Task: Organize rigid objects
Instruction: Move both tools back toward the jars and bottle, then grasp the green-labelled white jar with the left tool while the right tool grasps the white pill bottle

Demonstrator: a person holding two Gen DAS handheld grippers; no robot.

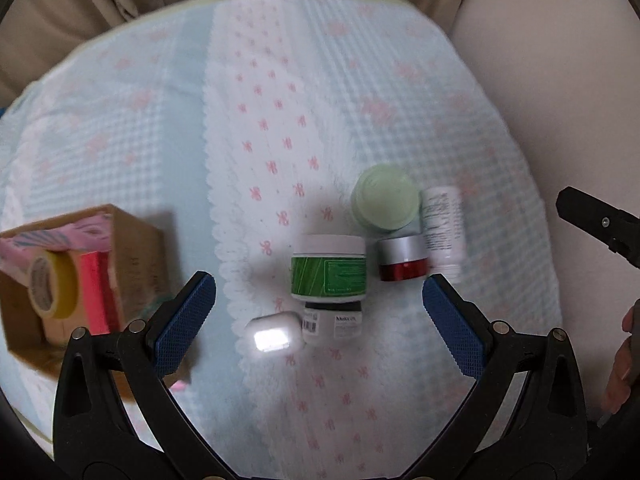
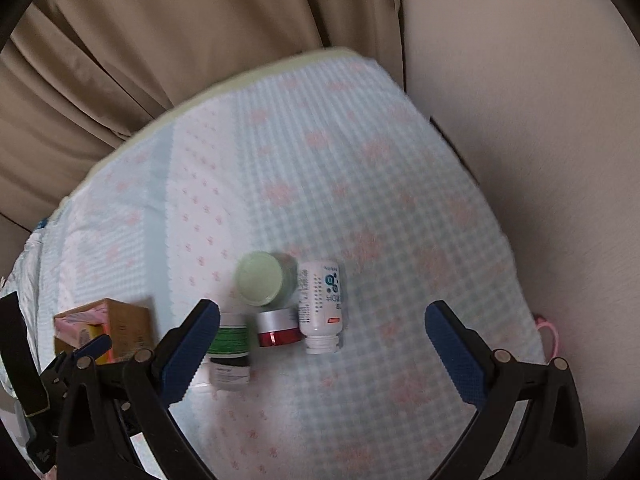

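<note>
While both pairs of tongs are hanging spread wide and gripping nothing, the left tongs are hovering over a cluster of containers on the cloth-covered surface. A green-labelled jar is lying just behind a small white jar, with a glossy white case beside that. A pale green jar, a red jar with a silver lid and a white bottle on its side are sitting close together. A cardboard box holding a yellow tape roll is standing well apart, leftward. The right tongs are hanging over the same cluster.
</note>
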